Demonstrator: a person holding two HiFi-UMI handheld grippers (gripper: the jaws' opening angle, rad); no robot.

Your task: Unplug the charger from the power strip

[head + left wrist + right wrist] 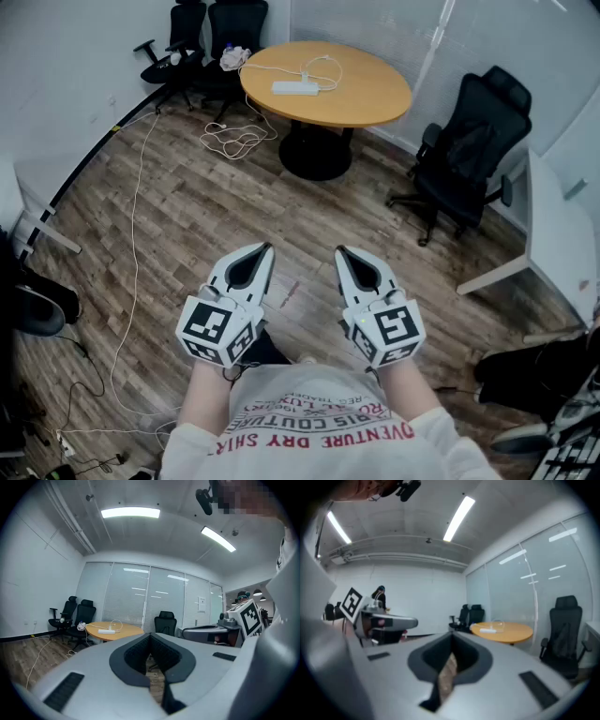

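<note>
Grippers side by side over a wood-plank floor (187, 216): a person in a white printed shirt (319, 427) holds the left gripper (266, 247) and the right gripper (339, 250) close to the chest, both pointing roughly level. Each pair of jaws is pressed together with nothing between them (through the slot behind the tips, each gripper view shows only floor).

Well ahead of both tips stands a round wooden table (375, 98). On it lies a white power strip (295, 88), with the white charger cable (325, 67) looped just beyond it. The plug itself is too small to make out.

Ahead and to the right of the right gripper, a black office chair (469, 155) stands well apart from the table. Far ahead and left of the left gripper, two more black chairs (234, 23) are parked by the wall. A thin white cord (136, 216) runs along the floor to the left of the left gripper and ends in a loose coil (239, 141) near the table's dark base (314, 150).

In the left gripper view the table sits left of the jaw tips; in the right gripper view, to their right.
</note>
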